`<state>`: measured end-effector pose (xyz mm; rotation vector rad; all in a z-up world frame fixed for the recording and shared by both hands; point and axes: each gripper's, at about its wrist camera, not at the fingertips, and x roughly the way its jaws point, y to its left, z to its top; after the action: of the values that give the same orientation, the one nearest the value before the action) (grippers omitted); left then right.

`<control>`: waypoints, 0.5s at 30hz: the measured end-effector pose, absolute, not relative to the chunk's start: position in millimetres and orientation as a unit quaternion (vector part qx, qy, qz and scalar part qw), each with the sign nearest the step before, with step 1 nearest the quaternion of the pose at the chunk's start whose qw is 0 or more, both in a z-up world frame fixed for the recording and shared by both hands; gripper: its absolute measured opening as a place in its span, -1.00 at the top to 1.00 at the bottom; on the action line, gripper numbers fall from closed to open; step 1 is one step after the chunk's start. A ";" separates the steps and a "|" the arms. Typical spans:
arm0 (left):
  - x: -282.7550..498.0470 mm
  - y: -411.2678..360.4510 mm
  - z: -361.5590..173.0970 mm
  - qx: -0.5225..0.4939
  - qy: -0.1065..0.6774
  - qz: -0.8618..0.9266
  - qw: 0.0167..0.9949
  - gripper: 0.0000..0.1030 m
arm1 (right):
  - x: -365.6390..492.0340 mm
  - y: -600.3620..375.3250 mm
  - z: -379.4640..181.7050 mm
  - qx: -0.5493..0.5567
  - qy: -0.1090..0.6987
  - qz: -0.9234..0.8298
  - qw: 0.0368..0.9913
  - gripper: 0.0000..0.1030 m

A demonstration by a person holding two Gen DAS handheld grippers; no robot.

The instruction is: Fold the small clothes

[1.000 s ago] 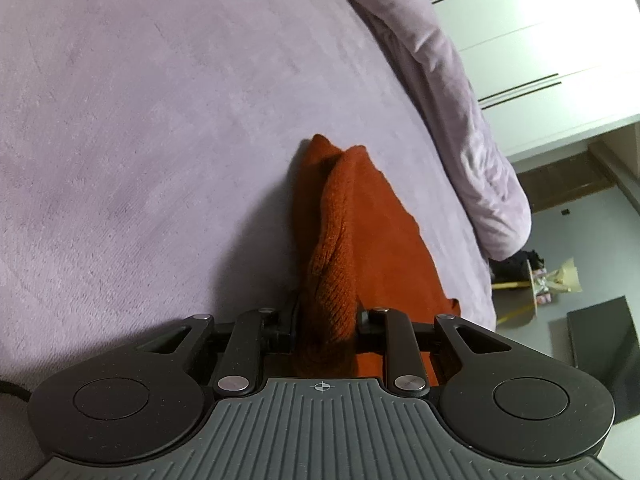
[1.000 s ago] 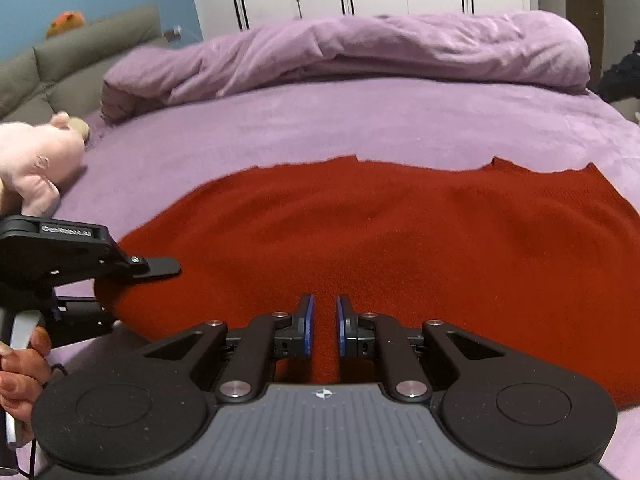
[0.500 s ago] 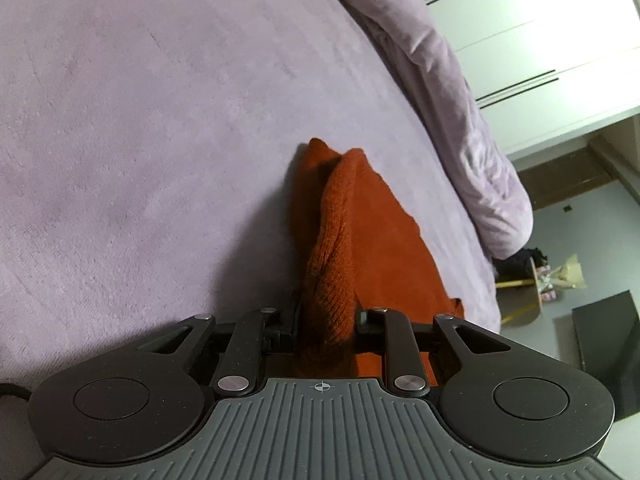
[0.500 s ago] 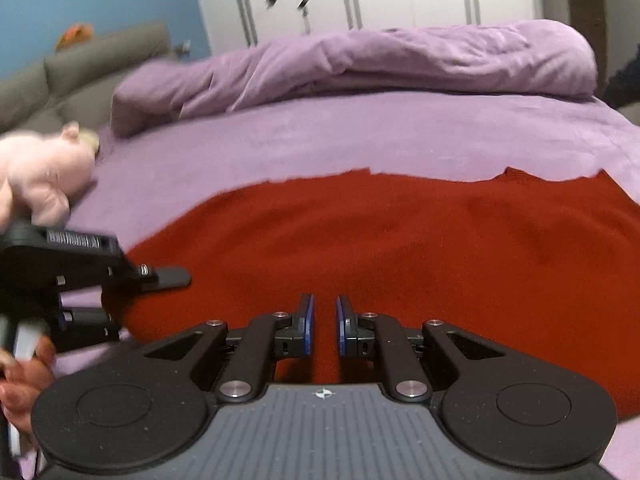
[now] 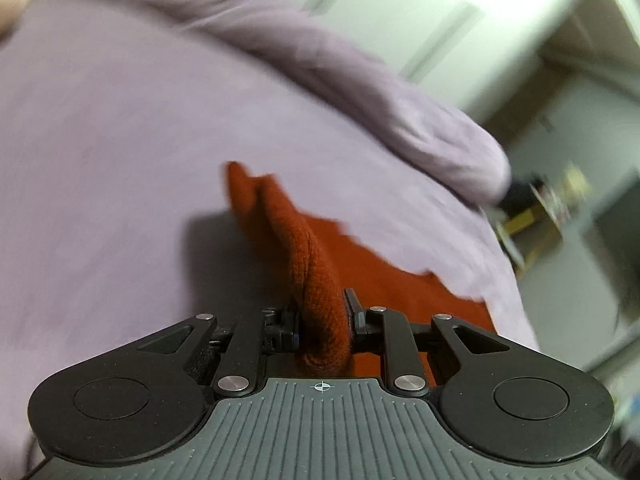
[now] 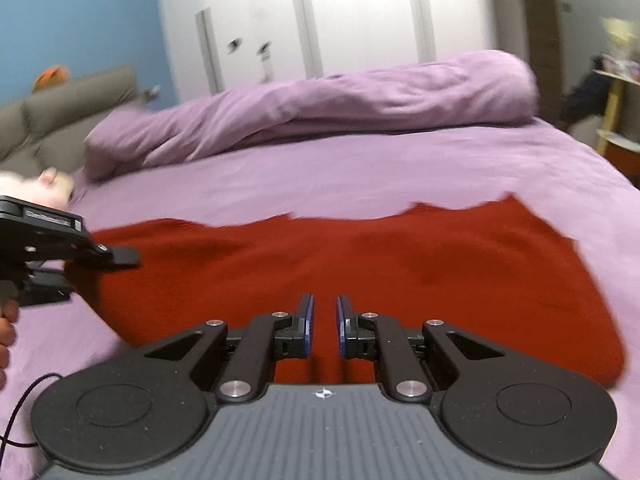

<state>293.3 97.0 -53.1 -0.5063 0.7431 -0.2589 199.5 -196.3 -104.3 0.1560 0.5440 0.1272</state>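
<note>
A red knit garment (image 6: 360, 264) lies spread on the purple bed (image 6: 360, 168). My left gripper (image 5: 322, 316) is shut on a bunched fold of the red garment (image 5: 316, 280) at its left edge, lifting it off the bed. It also shows in the right wrist view (image 6: 96, 256) at the garment's left side. My right gripper (image 6: 322, 322) sits low over the garment's near edge. Its jaws stand a narrow gap apart with red cloth showing behind the gap; whether cloth is pinched is unclear.
A rolled purple duvet (image 6: 320, 108) lies across the far side of the bed. A pink plush toy (image 6: 44, 184) and grey cushions (image 6: 68, 104) are at the left. White wardrobes (image 6: 320, 20) stand behind. A yellow side table (image 6: 616, 108) is at the right.
Both grippers have risen and tilted; both views are blurred by motion. The left gripper has lifted its fold of garment higher. The right view now shows more of the wardrobe.
</note>
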 end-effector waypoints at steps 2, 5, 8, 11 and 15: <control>291.9 60.4 -35.7 -0.183 0.345 -0.155 0.908 0.58 | 191.9 -217.4 -104.4 0.093 0.259 0.041 0.961 0.79; 288.6 -1.3 -27.5 -0.099 0.330 -0.201 0.917 0.58 | 183.7 -244.9 -103.3 0.117 0.244 0.017 0.963 0.78; 287.7 -46.6 -42.7 -0.063 0.338 -0.229 0.911 0.58 | 179.9 -266.9 -104.4 0.146 0.229 -0.007 0.962 0.78; 288.7 -76.4 -75.2 -0.044 0.382 -0.238 0.892 0.54 | 181.0 -286.9 -108.7 0.170 0.237 -0.022 0.956 0.78; 276.1 -77.5 -87.1 -0.045 0.385 -0.243 0.889 0.31 | 182.3 -297.7 -114.4 0.176 0.253 -0.023 0.951 0.78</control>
<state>276.1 -77.5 -87.1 -0.0935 0.7996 -0.5050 182.3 -297.7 -114.4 0.3578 0.5141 -0.0462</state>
